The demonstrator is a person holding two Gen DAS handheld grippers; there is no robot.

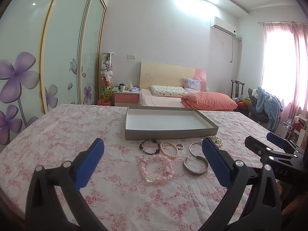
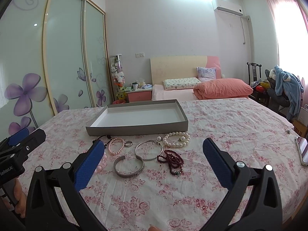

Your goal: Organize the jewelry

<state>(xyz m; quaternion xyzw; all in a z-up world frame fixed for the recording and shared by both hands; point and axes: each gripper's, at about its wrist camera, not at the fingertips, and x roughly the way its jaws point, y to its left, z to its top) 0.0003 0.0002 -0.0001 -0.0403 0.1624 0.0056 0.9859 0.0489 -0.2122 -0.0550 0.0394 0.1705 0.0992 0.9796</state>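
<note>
A shallow grey box (image 1: 163, 132) (image 2: 134, 130) with a white inside sits empty on the floral cloth. In front of it lie a black bead bracelet (image 1: 149, 146), a small pink pearl bracelet (image 1: 169, 149) (image 2: 116, 146), a ring (image 1: 180, 146) (image 2: 129, 143), a big pink bead bracelet (image 1: 156, 168), a silver cuff (image 1: 195, 166) (image 2: 128, 166), a thin silver bangle (image 2: 149, 151), white pearls (image 2: 176, 139) and dark red beads (image 2: 171, 159). My left gripper (image 1: 153, 150) is open above the pink beads. My right gripper (image 2: 154, 150) is open above the bangle and cuff.
A phone (image 2: 303, 151) lies at the table's right edge. A bed (image 1: 173, 98), a nightstand (image 1: 126, 96) and a chair with clothes (image 1: 267, 104) stand beyond the table. A wardrobe (image 1: 57, 48) runs along the left.
</note>
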